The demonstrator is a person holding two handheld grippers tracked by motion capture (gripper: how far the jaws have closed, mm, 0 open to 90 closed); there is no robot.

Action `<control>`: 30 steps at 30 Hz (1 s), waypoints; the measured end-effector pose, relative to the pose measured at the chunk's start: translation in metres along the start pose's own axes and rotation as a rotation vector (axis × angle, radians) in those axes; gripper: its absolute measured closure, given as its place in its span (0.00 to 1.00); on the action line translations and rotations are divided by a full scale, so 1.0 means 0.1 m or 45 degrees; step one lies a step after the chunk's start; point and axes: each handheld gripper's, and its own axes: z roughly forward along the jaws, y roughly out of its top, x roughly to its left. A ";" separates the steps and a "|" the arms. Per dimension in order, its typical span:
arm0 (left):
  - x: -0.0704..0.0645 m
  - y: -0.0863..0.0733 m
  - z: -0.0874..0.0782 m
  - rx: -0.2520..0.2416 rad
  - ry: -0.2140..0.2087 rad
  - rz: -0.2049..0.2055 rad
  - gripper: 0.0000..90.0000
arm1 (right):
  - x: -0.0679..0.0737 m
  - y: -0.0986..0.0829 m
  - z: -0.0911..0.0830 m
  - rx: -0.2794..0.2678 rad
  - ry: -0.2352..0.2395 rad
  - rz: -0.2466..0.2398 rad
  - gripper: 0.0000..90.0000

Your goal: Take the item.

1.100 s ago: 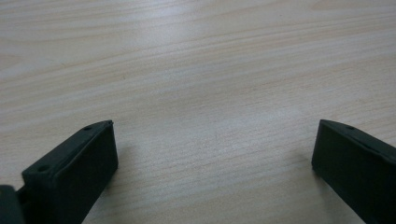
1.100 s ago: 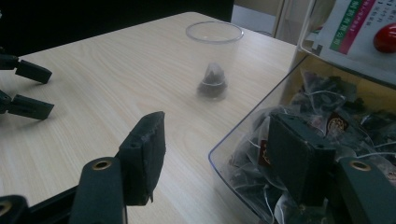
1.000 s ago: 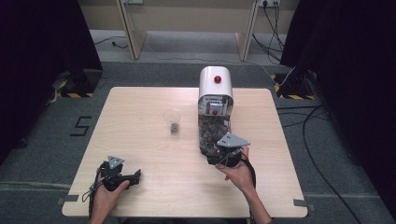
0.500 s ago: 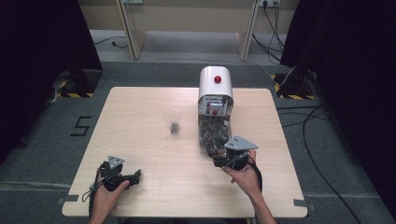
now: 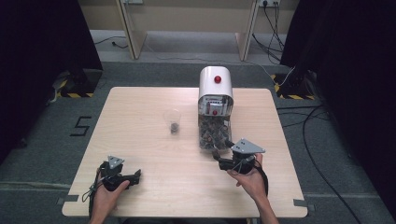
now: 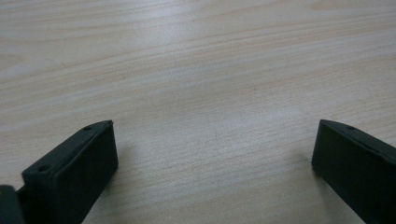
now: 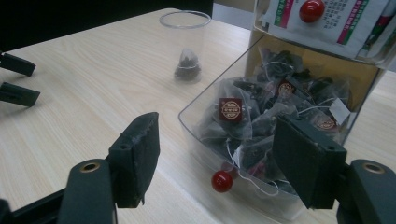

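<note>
Two grippers rest low over a pale wooden tabletop (image 5: 154,140) in the high view. The left gripper (image 5: 136,175) sits near the front left corner, held by the person's left hand (image 5: 108,192). The right gripper (image 5: 219,156) lies at the front right, held by the right hand (image 5: 250,177), its jaws just in front of the clear tray of a white dispenser (image 5: 215,86) with a red knob on top. The tray (image 5: 214,135) is full of tea bags. A clear plastic cup (image 5: 172,120) stands upright to the left of the dispenser, apart from it, with one tea bag inside.

Left gripper view: the jaws of the left gripper (image 6: 212,154) stand wide apart over bare tabletop (image 6: 196,70), with nothing between them.

Right gripper view: the jaws of the right gripper (image 7: 224,158) are spread wide and empty, framing the near corner of the tray (image 7: 201,105). A small red ball (image 7: 222,181) lies against the tray's front wall. Tea bags (image 7: 261,116) with red tags fill the tray. The cup (image 7: 185,44) stands beyond, holding its tea bag (image 7: 187,65). The jaws of the left gripper (image 7: 16,79) show at the far left edge.
</note>
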 end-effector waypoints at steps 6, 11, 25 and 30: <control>0.00 0.00 0.00 0.000 0.000 0.000 0.00 | -0.02 -0.06 -0.06 0.034 -0.013 -0.015 0.30; 0.00 0.00 0.00 0.000 0.000 -0.001 0.00 | -0.02 -0.10 -0.09 0.041 -0.016 -0.003 0.28; 0.00 0.00 0.00 0.000 0.000 0.000 0.00 | -0.04 -0.20 -0.16 0.059 -0.032 0.018 0.27; 0.00 0.00 0.00 -0.001 0.000 -0.002 0.00 | -0.04 -0.25 -0.19 0.069 -0.033 0.022 0.27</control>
